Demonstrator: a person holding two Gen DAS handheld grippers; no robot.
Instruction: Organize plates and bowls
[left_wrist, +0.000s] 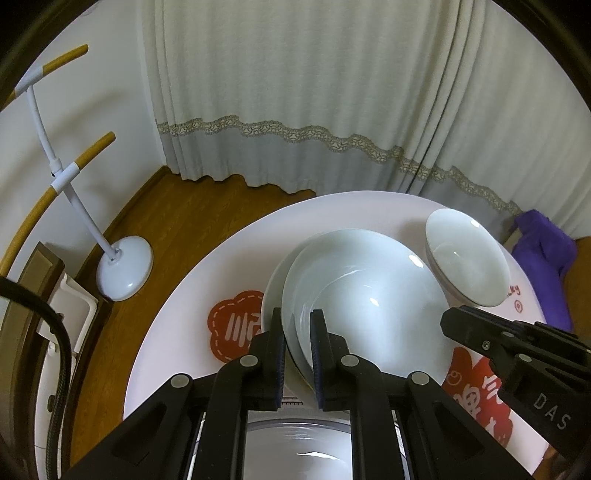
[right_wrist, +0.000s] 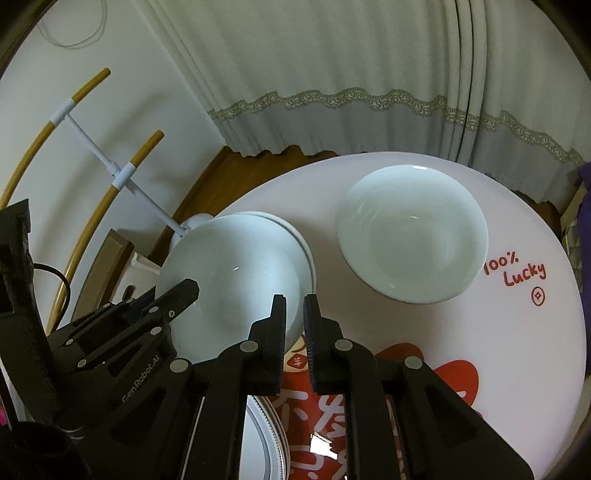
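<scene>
While the left tongs (left_wrist: 297, 328) pinch the near rim of the large pale bowl (left_wrist: 365, 295), the right tongs (right_wrist: 294, 314) clamp that bowl's rim on its other side, fingers narrow. The bowl sits nested in another on the round white surface (right_wrist: 325, 184). Beyond it, well apart, a second bowl (right_wrist: 412, 234) rests upright near the curtain (right_wrist: 332, 74).
</scene>
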